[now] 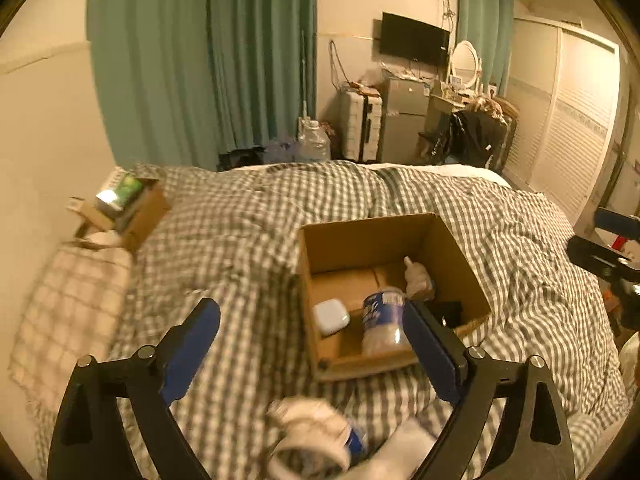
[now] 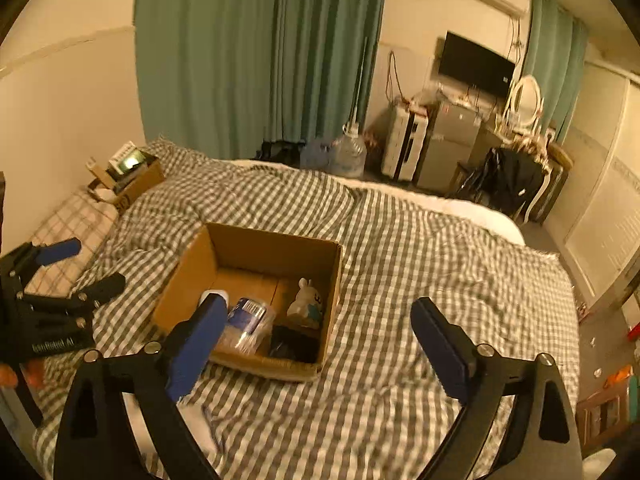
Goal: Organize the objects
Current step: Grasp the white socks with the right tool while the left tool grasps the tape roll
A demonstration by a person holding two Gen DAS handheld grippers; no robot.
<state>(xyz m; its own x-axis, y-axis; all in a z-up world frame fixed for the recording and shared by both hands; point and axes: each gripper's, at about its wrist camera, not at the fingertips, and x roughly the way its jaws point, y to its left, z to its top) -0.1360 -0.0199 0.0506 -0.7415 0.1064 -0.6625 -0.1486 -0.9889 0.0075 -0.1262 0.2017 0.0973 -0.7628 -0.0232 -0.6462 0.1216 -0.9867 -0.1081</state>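
An open cardboard box sits on the checked bedspread. In it lie a blue-labelled plastic container, a small white case, a white rabbit figure and a dark object. My left gripper is open and empty, just left of and above the box. My right gripper is open and empty above the box's near right corner. A blurred white and blue object lies on the bed below the left gripper.
A second cardboard box with books stands at the bed's far left by the wall. Beyond the bed are green curtains, a water jug, a suitcase, a small fridge and a dressing table. The other gripper shows at each view's edge.
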